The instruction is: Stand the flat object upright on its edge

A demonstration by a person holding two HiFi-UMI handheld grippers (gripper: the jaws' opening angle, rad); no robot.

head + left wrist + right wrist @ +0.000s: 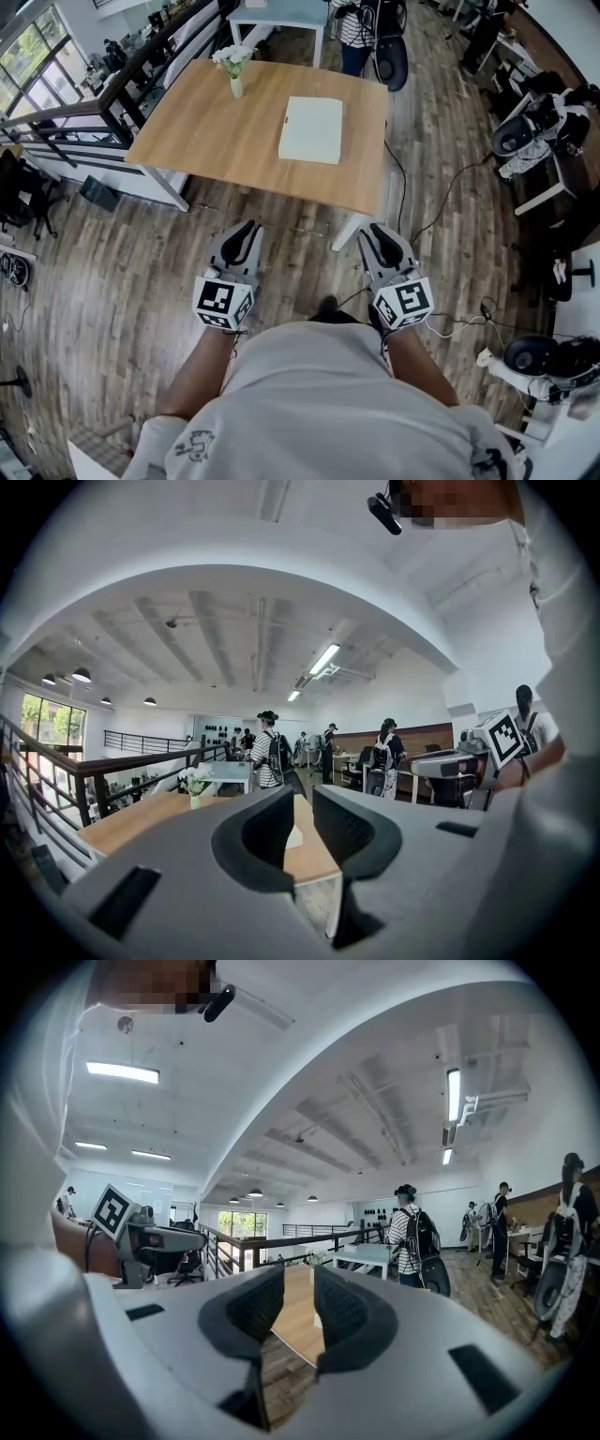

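Pad (312, 129) flat on worktop (206, 141) | left gripper (246, 227), right gripper (379, 230): jaws slightly apart, empty | risk: thin pad slides or topples once upright.

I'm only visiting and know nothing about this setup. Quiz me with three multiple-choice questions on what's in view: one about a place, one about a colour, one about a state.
1. Where does the flat white rectangular object lie?
A) on the wooden table
B) on the floor
C) in a gripper

2. What colour are the flowers in the small vase?
A) red
B) white
C) blue

3. What is between the jaws of the left gripper and the right gripper?
A) the flat object
B) a cable
C) nothing

Answers:
1 A, it rests flat on the table.
2 B, the blossoms are pale white.
3 C, both gripper views show narrow, empty gaps.
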